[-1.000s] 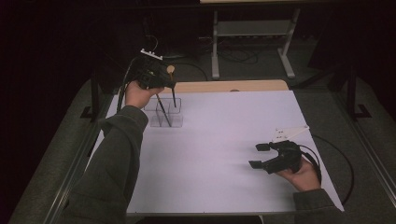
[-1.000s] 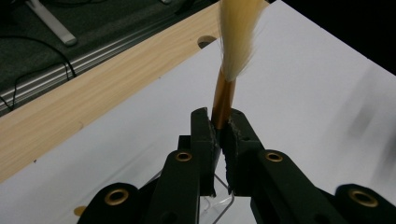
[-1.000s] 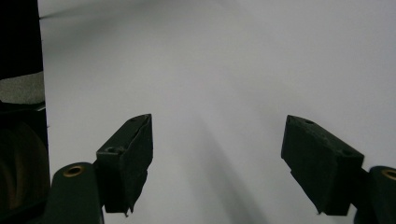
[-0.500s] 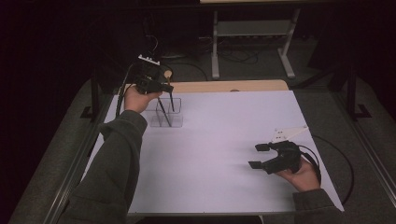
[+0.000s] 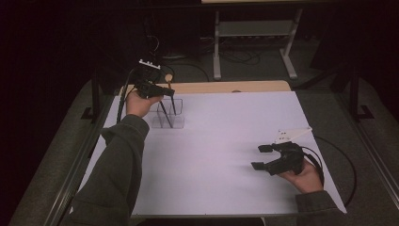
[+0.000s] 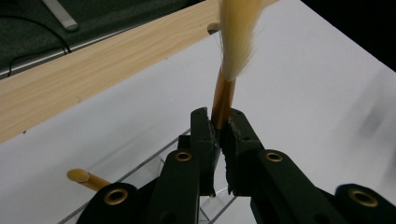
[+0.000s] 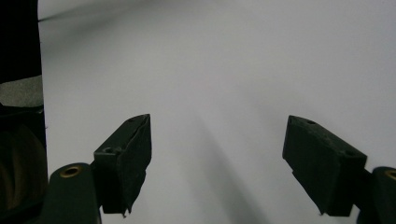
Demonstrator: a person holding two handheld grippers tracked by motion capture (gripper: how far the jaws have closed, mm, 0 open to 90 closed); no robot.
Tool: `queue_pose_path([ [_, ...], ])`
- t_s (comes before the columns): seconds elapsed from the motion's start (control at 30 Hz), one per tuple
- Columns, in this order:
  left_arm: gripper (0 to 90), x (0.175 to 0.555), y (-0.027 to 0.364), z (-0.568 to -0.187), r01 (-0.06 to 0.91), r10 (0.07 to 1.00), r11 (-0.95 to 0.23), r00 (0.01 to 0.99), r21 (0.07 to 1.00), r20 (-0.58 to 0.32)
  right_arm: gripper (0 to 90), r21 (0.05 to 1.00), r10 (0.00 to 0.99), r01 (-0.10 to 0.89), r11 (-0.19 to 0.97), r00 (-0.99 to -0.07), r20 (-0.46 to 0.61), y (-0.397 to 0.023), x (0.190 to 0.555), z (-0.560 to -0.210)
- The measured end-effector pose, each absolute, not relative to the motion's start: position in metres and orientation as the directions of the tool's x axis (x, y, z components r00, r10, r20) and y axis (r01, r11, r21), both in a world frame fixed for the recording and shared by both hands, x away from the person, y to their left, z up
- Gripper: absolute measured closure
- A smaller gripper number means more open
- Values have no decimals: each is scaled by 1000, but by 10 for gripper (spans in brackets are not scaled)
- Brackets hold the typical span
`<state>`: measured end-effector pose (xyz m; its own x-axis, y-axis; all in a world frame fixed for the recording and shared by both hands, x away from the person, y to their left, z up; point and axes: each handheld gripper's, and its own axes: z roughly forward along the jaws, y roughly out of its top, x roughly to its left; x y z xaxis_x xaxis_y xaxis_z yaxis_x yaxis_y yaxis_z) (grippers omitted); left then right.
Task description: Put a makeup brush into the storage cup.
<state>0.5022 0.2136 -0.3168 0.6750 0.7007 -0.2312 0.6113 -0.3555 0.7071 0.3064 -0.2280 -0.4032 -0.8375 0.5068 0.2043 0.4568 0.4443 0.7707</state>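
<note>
My left gripper (image 5: 167,92) hovers over a clear plastic holder (image 5: 168,121) at the far left of the white table (image 5: 226,132). In the left gripper view its jaws (image 6: 219,126) are shut on the gold ferrule of a paintbrush (image 6: 223,95). The pale bristles point up and away, and the dark handle (image 5: 173,106) reaches down into the holder. A second brush (image 5: 164,114) leans in the holder, its gold end (image 6: 86,178) showing at lower left. My right gripper (image 5: 259,157) rests low at the near right, open with nothing between its jaws (image 7: 217,158).
A light wooden board (image 5: 221,87) lies along the table's far edge. Beyond it stand a metal rack's legs (image 5: 254,35) on dark floor. A black cable (image 5: 346,165) loops off the table's right side by my right hand.
The left gripper and its brush have sunk slightly toward the holder. The right gripper has stayed where it was, still open.
</note>
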Motion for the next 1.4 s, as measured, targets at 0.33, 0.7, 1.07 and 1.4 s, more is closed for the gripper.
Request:
queue_pose_path([
  [0.33, 828, 502, 213, -328, 622, 706, -353, 667, 699, -237, 224, 777, 509, 453, 438, -837, 201, -230, 307, -404],
  [0.7, 827, 500, 212, -335, 628, 709, -350, 663, 695, -242, 224, 776, 509, 453, 439, -837, 200, -230, 306, -404],
  [1.07, 826, 497, 213, -341, 636, 714, -349, 656, 689, -244, 224, 775, 506, 453, 440, -838, 203, -230, 307, -405],
  [1.4, 825, 495, 207, -345, 637, 716, -359, 657, 682, -237, 224, 776, 504, 455, 436, -838, 207, -230, 307, -405],
])
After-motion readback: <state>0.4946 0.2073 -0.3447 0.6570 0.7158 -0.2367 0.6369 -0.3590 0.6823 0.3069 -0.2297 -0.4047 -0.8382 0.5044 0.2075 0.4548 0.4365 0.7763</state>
